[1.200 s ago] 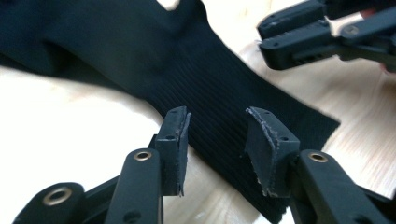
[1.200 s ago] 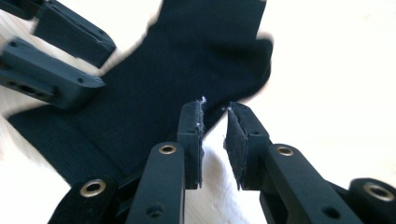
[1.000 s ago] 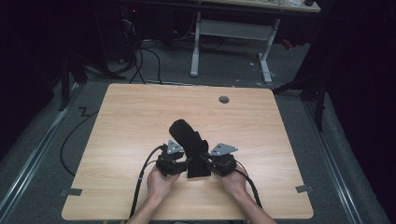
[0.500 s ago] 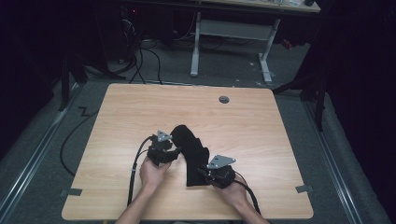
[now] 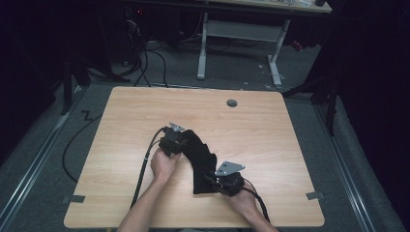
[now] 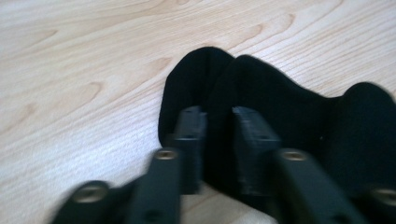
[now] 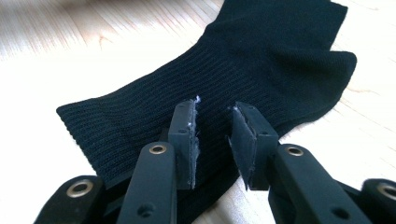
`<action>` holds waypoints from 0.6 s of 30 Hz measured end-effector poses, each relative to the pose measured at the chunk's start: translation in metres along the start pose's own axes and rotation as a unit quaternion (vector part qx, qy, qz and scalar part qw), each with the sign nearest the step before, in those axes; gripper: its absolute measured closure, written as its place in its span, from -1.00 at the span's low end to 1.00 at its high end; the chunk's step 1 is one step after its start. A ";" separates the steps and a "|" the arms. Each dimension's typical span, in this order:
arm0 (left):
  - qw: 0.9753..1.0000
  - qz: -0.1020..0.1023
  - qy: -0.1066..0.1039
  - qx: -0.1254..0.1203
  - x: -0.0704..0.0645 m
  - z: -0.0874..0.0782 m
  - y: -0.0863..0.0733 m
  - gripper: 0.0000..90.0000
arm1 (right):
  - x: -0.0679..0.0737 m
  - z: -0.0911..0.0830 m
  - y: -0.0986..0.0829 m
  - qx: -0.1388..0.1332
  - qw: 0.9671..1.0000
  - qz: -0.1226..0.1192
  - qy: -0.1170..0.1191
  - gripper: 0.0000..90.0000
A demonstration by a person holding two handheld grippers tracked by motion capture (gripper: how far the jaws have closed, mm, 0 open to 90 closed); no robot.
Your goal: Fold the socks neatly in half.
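A black sock [image 5: 197, 157] lies stretched out on the wooden table [image 5: 121, 125], running from the centre towards the front edge. My left gripper [image 5: 175, 140] is at its far end. In the left gripper view that gripper [image 6: 218, 128] stands a little open astride a creased fold of the sock [image 6: 261, 88]. My right gripper [image 5: 218, 182] is at the near end. In the right gripper view its jaws [image 7: 214, 128] are slightly open just above the flat ribbed cuff [image 7: 140, 112], gripping nothing.
A round grommet hole [image 5: 232, 103] sits near the table's far edge. Cables [image 5: 145, 164] trail from both grippers towards the front. Beyond the table are a desk frame [image 5: 237, 34] and floor cables.
The sock was held up bunched between both grippers. The grippers moved apart, left one away and right one nearer, and the sock now lies stretched flat with both jaws loosened.
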State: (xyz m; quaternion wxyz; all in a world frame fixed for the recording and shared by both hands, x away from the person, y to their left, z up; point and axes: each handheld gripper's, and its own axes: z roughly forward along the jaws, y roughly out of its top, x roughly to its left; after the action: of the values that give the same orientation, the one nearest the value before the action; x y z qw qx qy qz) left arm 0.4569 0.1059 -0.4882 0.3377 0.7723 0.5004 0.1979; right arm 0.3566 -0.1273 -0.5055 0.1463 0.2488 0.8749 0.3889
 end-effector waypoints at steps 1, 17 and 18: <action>1.000 0.000 0.000 0.000 0.000 0.000 0.000 0.84 | 0.000 0.000 0.000 0.000 1.000 0.000 0.000 0.56; 1.000 -0.016 0.020 -0.001 0.015 -0.008 0.000 0.84 | 0.000 0.002 0.000 -0.005 1.000 0.000 -0.004 0.54; 1.000 -0.021 0.015 0.002 0.015 -0.004 -0.001 0.55 | 0.000 0.001 0.000 -0.004 1.000 0.002 -0.004 0.51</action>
State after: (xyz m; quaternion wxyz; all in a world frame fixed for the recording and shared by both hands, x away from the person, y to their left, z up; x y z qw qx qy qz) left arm 0.4601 0.1212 -0.4864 0.3326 0.7591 0.5221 0.2015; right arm 0.3575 -0.1264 -0.5062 0.1502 0.2520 0.8722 0.3914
